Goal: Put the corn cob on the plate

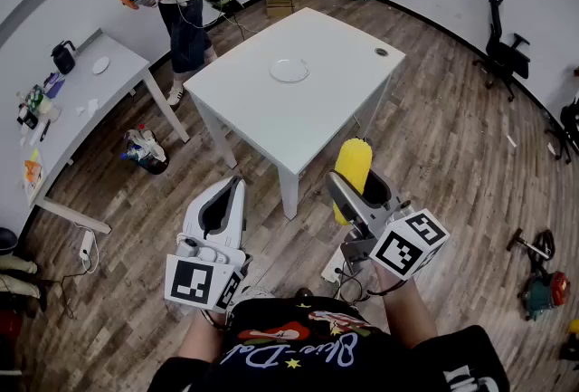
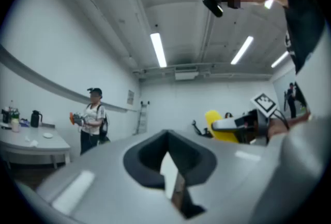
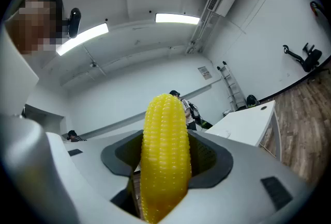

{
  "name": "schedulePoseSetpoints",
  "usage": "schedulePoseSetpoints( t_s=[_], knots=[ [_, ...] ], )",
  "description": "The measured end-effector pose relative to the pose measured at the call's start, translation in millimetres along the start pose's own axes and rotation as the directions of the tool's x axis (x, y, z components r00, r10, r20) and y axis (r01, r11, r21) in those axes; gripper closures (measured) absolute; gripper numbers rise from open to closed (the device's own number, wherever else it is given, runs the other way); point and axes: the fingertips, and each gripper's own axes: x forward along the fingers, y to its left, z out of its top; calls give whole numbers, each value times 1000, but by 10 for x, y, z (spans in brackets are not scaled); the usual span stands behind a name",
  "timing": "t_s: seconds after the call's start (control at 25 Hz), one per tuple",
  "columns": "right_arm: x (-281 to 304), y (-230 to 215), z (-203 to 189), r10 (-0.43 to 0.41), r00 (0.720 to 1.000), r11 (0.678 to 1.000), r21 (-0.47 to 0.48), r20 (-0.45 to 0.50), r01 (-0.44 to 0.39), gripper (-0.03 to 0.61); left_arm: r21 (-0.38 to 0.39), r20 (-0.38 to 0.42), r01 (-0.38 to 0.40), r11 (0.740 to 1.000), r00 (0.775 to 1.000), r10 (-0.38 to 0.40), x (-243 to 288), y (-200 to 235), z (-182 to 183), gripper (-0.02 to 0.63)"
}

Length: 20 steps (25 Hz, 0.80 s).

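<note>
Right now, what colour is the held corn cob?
Bright yellow; the corn cob shows best in the right gripper view.

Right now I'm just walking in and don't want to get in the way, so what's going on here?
A person holds a gripper in each hand. The right gripper has its jaws clamped on a yellow corn cob, carried in the air. The left gripper is empty, jaws together. The plate sits bare on the white table ahead, so the cob isn't on it yet.

Overhead and level — table (image 1: 262, 109) shared
</note>
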Motion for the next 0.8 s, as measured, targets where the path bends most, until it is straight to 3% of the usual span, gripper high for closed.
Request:
schedulePoseSetpoints(
  t_s=[0.2, 0.4, 0.8],
  knots=[
    [148, -255, -90, -5, 1000, 1000, 12, -25, 6, 327, 11, -28, 3, 1000, 1000, -2, 177, 33, -175, 611],
    [528, -475, -169, -10, 999, 1000, 25, -42, 11, 327, -6, -19, -19, 1000, 1000, 18, 482, 398, -326, 611],
    [2185, -1409, 171, -79, 994, 995, -64, -78, 74, 327, -14, 23, 110, 994, 994, -110, 2090, 1364, -520, 611]
  ],
)
